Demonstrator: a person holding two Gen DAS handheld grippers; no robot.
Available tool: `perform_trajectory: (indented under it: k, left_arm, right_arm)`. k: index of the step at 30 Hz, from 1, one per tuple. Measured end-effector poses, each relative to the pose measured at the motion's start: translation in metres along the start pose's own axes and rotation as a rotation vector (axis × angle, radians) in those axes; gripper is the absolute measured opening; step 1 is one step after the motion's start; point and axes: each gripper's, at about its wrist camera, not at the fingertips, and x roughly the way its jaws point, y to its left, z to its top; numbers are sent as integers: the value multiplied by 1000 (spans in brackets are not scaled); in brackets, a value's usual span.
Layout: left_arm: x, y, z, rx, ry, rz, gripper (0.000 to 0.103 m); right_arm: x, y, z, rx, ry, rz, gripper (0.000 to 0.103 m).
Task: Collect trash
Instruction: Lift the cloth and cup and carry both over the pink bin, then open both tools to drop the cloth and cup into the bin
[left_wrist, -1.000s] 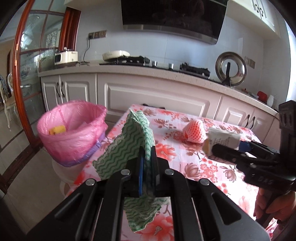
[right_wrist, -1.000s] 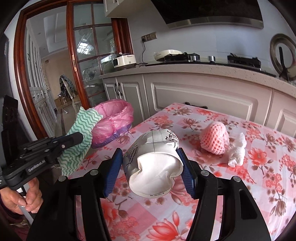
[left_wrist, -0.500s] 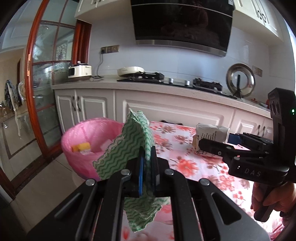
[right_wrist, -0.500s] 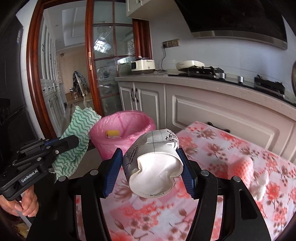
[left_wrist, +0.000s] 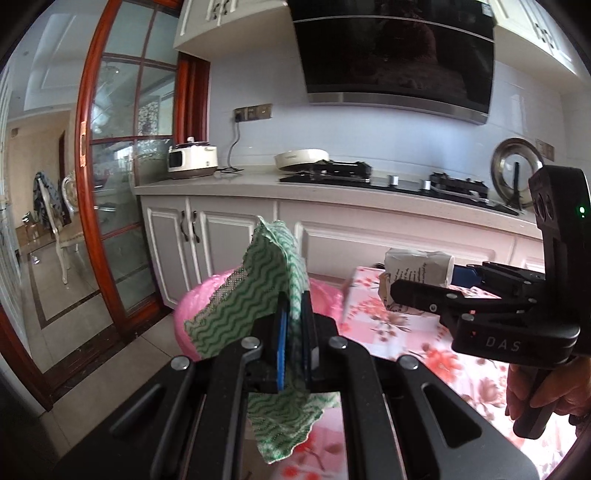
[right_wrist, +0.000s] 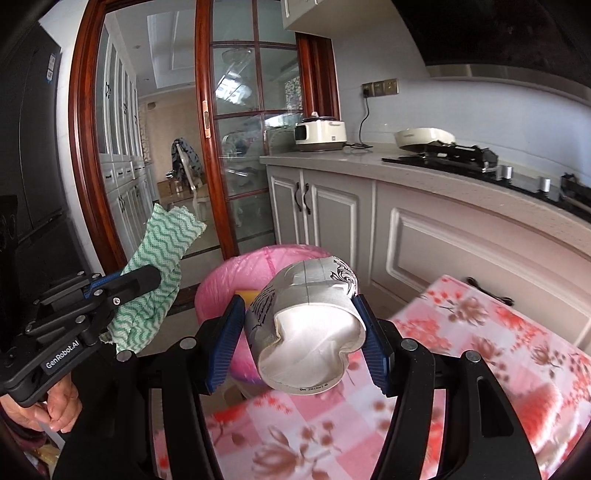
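Ahead of you runs the kitchen counter (left_wrist: 332, 188) with its white cabinets, a rice cooker (left_wrist: 192, 160) at its left end and the hob (left_wrist: 388, 179) further right. Below and nearer, the tabletop (right_wrist: 480, 350) in its pink floral cloth fills the lower right of the right wrist view. Just off its left edge stands the trash bin (right_wrist: 236, 273), lined with a pink bag; its mouth shows beyond both tools, with something yellow inside that is too hidden to name.

Your right tongs (right_wrist: 301, 341) are clenched on a crushed paper cup (right_wrist: 306, 325), the blue pads pressing its dented sides, its open end turned toward the camera. The cup hangs in front of the bin, above the tabletop's edge.

Your left tongs (left_wrist: 293, 332) are squeezed fully together on a green-and-white wavy cleaning cloth (left_wrist: 258, 295), which stands up above the pads and droops beneath them. In the right wrist view that cloth sits to the left of the bin.

Your hand (right_wrist: 55, 404) grips the left tool's handle at the lower left.
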Motion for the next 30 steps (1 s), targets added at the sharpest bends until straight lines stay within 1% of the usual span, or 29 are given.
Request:
perform_trajectory:
  k: [6, 10, 16, 21, 24, 28, 29, 30]
  left_arm:
    - [38, 25, 9, 2, 14, 24, 7]
    - [65, 45, 13, -35, 32, 41, 7]
    - [99, 65, 13, -60, 54, 63, 7]
    - [127, 80, 12, -91, 76, 53, 7]
    - [141, 87, 11, -103, 86, 51, 7]
    - [157, 95, 8, -124, 101, 29, 8]
    - [161, 96, 7, -125, 106, 23, 10]
    - [165, 98, 5, -126, 110, 19, 13]
  right_arm:
    - [40, -1, 13, -1, 25, 29, 58]
    - [67, -5, 18, -3, 47, 36, 58]
    - [104, -12, 22, 3, 84, 57, 58]
    - [128, -19, 24, 11, 108, 83, 59]
    - [138, -25, 23, 30, 116, 102, 59]
    - [145, -34, 21, 68, 115, 137, 59]
    - [147, -37, 20, 78, 120, 147, 60]
    - [148, -39, 20, 85, 123, 150, 64]
